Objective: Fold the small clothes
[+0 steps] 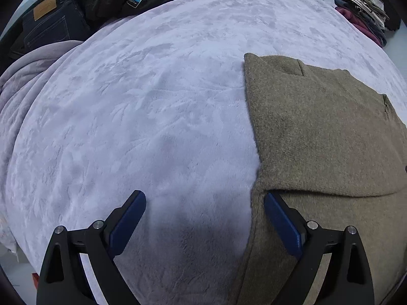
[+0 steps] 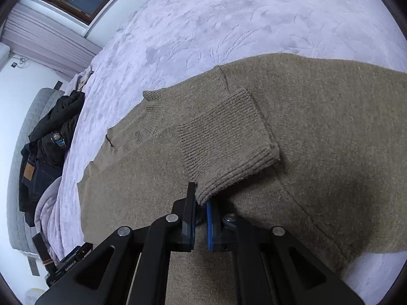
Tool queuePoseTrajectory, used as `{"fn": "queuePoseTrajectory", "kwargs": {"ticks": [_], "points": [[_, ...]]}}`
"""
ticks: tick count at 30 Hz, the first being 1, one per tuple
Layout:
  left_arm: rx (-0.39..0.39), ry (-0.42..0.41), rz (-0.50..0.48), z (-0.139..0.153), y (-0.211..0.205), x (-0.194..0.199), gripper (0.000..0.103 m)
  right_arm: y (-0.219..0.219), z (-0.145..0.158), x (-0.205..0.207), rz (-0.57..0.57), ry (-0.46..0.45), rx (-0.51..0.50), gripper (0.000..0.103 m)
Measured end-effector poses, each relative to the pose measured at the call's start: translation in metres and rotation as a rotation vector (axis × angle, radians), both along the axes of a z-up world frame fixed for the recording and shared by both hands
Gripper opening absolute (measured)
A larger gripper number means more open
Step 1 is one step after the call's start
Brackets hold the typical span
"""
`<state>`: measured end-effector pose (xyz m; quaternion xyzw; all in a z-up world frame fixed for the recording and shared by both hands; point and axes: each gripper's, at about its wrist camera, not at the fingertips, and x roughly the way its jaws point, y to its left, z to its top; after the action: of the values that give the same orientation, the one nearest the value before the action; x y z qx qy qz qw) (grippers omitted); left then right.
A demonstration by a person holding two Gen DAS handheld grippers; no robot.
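Olive knit sweater (image 2: 292, 132) flat on lilac bed blanket (image 2: 229, 20), centre to right of right-wrist frame, neck toward left, ribbed cuff (image 2: 229, 147) of sleeve folded across chest and clamped at its corner by right claw (image 2: 201, 203), jaws together on the knit. Left claw (image 1: 204, 218) low centre of left-wrist frame, jaws wide apart, straddling sweater's left edge, nothing gripped. Best: carry cuff flat across body, keep sleeve fold square with side edge, release only when lying smooth, no dragging of layer beneath; dark jacket and jeans (image 1: 51, 25) upper left, clothes stack (image 1: 363, 15) upper right, well apart.
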<state>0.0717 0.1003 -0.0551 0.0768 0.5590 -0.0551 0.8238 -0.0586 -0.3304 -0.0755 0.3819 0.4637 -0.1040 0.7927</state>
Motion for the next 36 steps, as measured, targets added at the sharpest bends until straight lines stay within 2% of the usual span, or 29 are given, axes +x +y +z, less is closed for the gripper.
{"fn": "queuePoseTrajectory", "kwargs": {"ticks": [2,4,7,10,13,14,16,18,22,24,26,27,29,32,36], "points": [[-0.016,-0.017,-0.004,0.015,0.005,-0.001,0.096,-0.003,0.002,-0.003,0.004,0.015,0.001,0.01],[-0.031,-0.038,-0.009,0.029,0.007,0.007,0.096,-0.004,0.008,-0.01,-0.002,0.037,-0.017,0.02],[-0.047,-0.049,-0.026,0.031,-0.006,0.021,0.096,-0.003,0.022,-0.02,-0.014,0.054,-0.07,0.03],[-0.05,-0.03,-0.071,0.017,-0.035,0.033,0.096,0.001,0.035,-0.025,-0.003,0.025,-0.09,0.03],[0.077,-0.014,-0.119,-0.011,-0.055,0.039,0.096,0.014,0.041,-0.017,0.064,0.008,-0.124,0.03],[0.068,-0.015,-0.124,-0.016,-0.052,0.038,0.096,0.018,0.04,-0.013,0.082,0.014,-0.13,0.03],[0.024,-0.005,-0.094,-0.016,-0.037,0.035,0.096,0.023,0.031,-0.007,0.105,0.032,-0.106,0.03],[0.017,0.006,-0.069,-0.013,-0.024,0.032,0.096,0.025,0.018,-0.007,0.102,0.07,-0.091,0.03],[0.031,0.02,-0.057,-0.005,-0.007,0.029,0.096,0.02,0.01,-0.022,0.065,0.06,-0.031,0.03],[0.079,0.012,-0.047,0.0,-0.007,0.029,0.096,0.018,0.013,-0.029,0.062,0.057,-0.019,0.03],[0.082,0.021,-0.041,0.007,-0.008,0.027,0.096,0.015,0.017,-0.037,0.062,0.05,0.004,0.034],[0.063,0.024,-0.051,0.012,-0.011,0.024,0.096,0.013,0.019,-0.042,0.058,0.046,0.017,0.04],[0.058,0.02,-0.101,0.02,-0.026,0.013,0.096,0.007,0.023,-0.054,0.038,0.034,0.049,0.047],[0.058,0.011,-0.226,0.032,-0.068,-0.008,0.096,-0.003,0.024,-0.073,-0.007,0.026,0.084,0.047],[0.002,0.03,-0.381,0.041,-0.139,-0.037,0.096,-0.022,0.023,-0.107,-0.098,0.023,0.13,0.047]]}}
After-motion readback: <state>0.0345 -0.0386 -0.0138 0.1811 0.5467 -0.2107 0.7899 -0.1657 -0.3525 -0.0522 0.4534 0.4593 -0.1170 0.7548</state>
